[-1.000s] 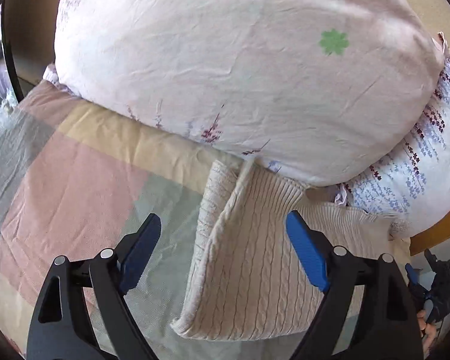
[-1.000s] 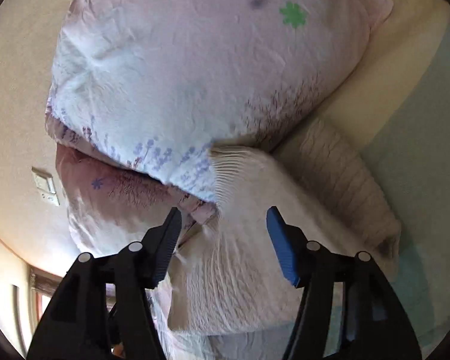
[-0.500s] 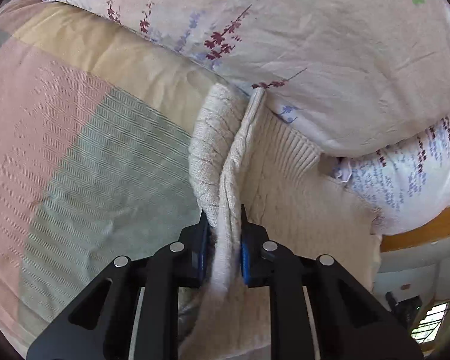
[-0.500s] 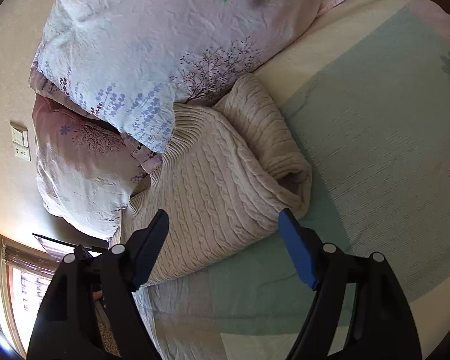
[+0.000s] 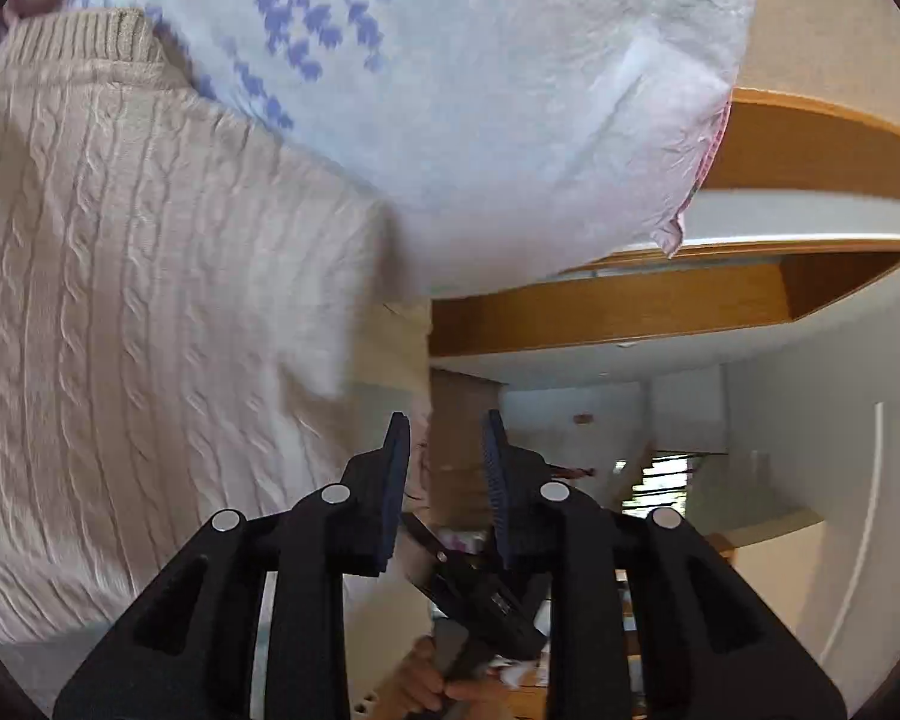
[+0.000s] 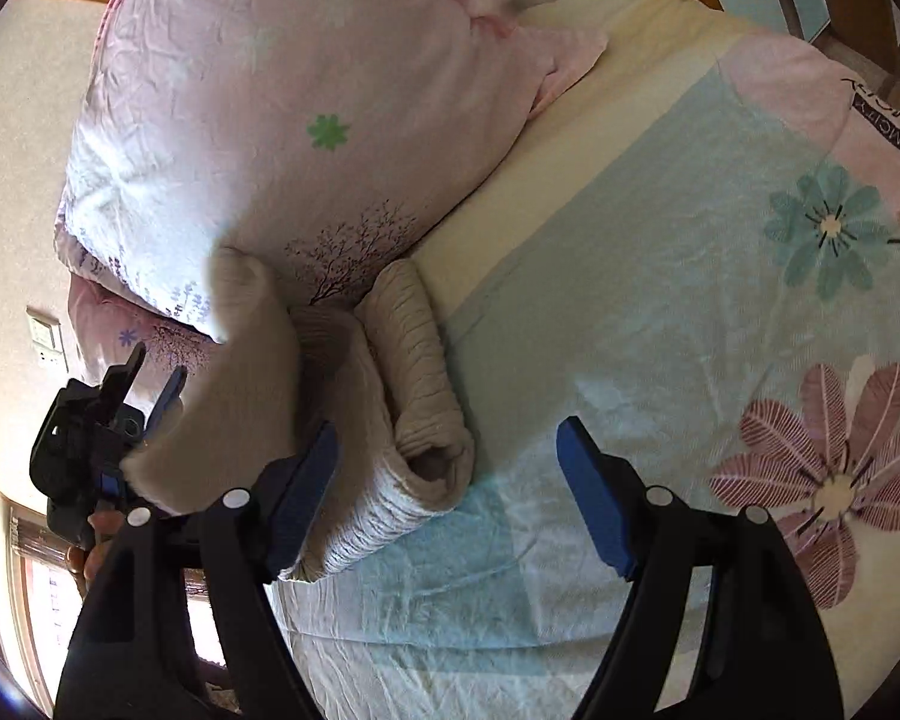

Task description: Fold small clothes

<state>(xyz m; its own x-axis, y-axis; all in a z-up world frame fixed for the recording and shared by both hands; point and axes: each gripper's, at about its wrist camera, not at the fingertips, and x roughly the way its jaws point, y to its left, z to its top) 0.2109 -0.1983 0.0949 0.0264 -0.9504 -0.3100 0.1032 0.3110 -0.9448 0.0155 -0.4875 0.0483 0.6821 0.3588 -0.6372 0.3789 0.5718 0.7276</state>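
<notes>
A cream cable-knit sweater [image 6: 384,420] lies on the bed against the pillows, one sleeve rolled beside it. In the left wrist view the sweater [image 5: 150,300] fills the left side. My left gripper [image 5: 444,462] has its jaws slightly apart with nothing between the pads; the sweater's edge lies just left of it. In the right wrist view the left gripper [image 6: 150,402] sits at the edge of a lifted flap of the sweater. My right gripper [image 6: 450,480] is open and empty above the sweater's near end.
Two floral pillows [image 6: 282,138] are stacked at the head of the bed, the top one overlapping the sweater. The patchwork flowered bedsheet [image 6: 720,330] spreads to the right. A wooden headboard [image 5: 660,300] and the room show past the bed edge.
My left gripper, shut on the sweater's edge half a second ago, has swung over to the right with the flap and its jaws now stand apart. My right gripper has pulled back.
</notes>
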